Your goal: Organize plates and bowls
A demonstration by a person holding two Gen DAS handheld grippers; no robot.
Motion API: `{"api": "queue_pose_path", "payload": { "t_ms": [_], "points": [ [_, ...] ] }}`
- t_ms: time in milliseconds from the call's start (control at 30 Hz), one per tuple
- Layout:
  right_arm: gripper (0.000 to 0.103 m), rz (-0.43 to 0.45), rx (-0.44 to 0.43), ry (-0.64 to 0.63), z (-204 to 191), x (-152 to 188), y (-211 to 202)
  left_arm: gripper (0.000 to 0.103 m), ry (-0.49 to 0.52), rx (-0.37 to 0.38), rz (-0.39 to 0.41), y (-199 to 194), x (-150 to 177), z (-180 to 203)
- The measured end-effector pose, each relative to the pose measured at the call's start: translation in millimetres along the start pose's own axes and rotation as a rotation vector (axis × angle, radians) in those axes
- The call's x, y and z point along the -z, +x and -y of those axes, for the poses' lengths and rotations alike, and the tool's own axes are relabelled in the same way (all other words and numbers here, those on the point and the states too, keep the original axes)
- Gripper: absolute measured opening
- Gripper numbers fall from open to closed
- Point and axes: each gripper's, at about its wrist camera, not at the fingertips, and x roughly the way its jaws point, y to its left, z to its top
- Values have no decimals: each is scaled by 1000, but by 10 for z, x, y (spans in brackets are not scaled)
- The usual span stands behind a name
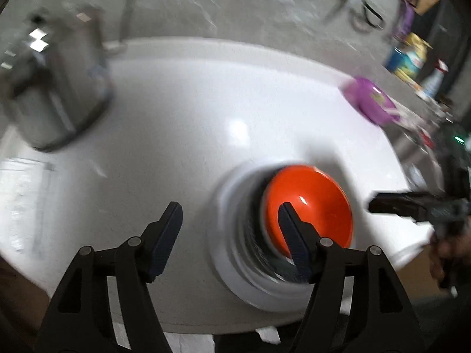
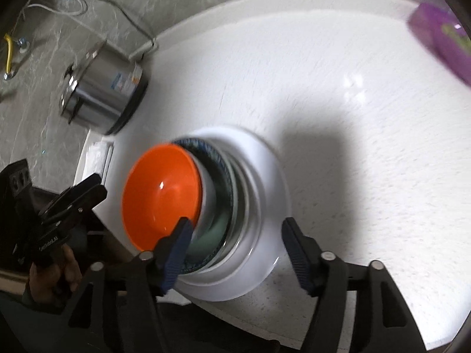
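Glossy orange plastic bowl (image 2: 162, 197) sits atop a nested stack on a wide white plate (image 2: 265, 235), near the round white table's (image 2: 353, 147) front edge. Left tongs (image 1: 229, 226) and right tongs (image 2: 235, 241) both gape wide, empty. Judgement: fetch the purple bowl (image 2: 438, 38) at the far edge; steel cooker (image 2: 103, 88) stands well apart, no obstruction.

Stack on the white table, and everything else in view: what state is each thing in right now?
Orange plastic bowl: upright, topmost on the stack.
White ceramic plate: flat, bottom of the stack.
Purple plastic bowl: apart, near the table edge.
Steel cooker pot: standing, lid on.
Left tool: open, empty.
Right tool: open, empty.
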Motion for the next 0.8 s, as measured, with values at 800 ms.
{"api": "queue_pose_path", "payload": {
  "t_ms": [800],
  "points": [
    [94,262,120,-48,-373,222,-797,68,-130,-236,-40,-495,208,902]
  ]
}}
